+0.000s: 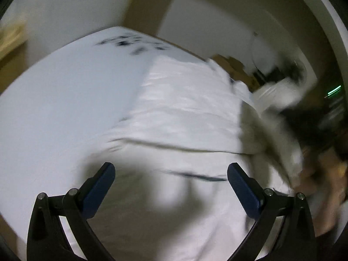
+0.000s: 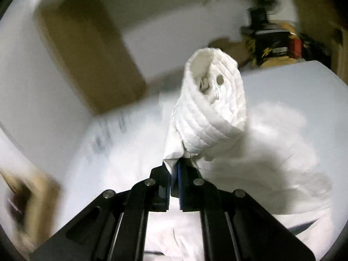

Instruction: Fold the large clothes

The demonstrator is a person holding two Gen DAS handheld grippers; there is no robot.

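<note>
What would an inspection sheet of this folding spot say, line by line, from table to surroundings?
Surface: white table, dark smudged marks near its far edge.
Job's things: white garment spread over the table; its quilted sleeve end is lifted.
Clutter: nothing seen on the table besides the garment.
Grippers: left gripper open and empty above the garment; right gripper shut on a fold of the white garment.
Cables: nothing seen.
Surroundings: white walls, brown door, cardboard boxes, dark equipment beyond the table; both views are motion-blurred.
</note>
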